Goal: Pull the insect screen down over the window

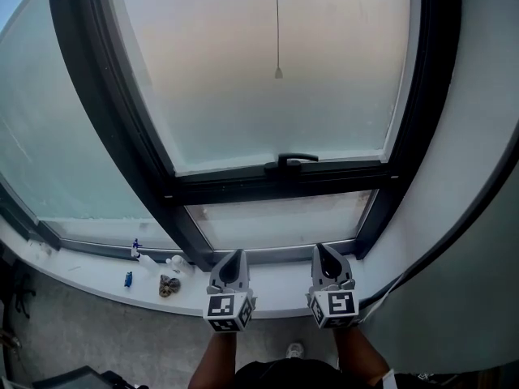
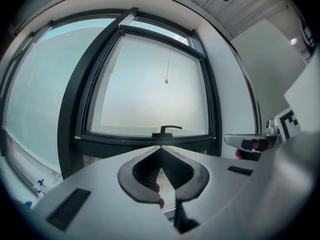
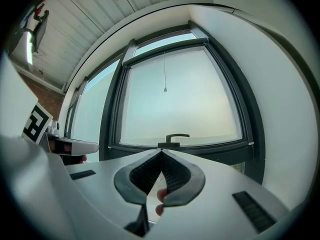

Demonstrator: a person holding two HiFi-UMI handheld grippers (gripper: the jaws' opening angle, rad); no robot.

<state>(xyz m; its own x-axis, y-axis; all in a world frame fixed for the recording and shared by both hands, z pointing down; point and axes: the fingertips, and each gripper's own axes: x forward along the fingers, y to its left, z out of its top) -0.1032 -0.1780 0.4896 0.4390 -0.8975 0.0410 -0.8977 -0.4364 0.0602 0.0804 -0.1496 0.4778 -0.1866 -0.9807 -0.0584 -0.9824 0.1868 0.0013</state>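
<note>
Frosted daylight is filling a dark-framed window (image 1: 243, 79) as we are looking down from the head view. A thin pull cord (image 1: 277, 23) is hanging down the middle of the pane, ending well above the handle (image 1: 290, 160) on the lower frame. We are holding the left hand-held gripper (image 1: 233, 258) and the right hand-held gripper (image 1: 324, 254) side by side over the sill (image 1: 97, 272), near the small bottles (image 1: 139, 254), far below the cord.

Turning to the left gripper view, we are seeing the left hand-held gripper (image 2: 161, 147) pinched fully together with nothing in it, pointing at the window (image 2: 145, 99); the cord (image 2: 168, 66) is dangling beyond it.

In the right gripper view, the right hand-held gripper (image 3: 161, 152) is likewise closed and empty, with the cord (image 3: 164, 74) hanging ahead.

We are judging the task as barely begun: the insect screen itself is not showing and seems rolled up above the pane. Opening the jaws, reaching for the cord and drawing it down are all left.
</note>
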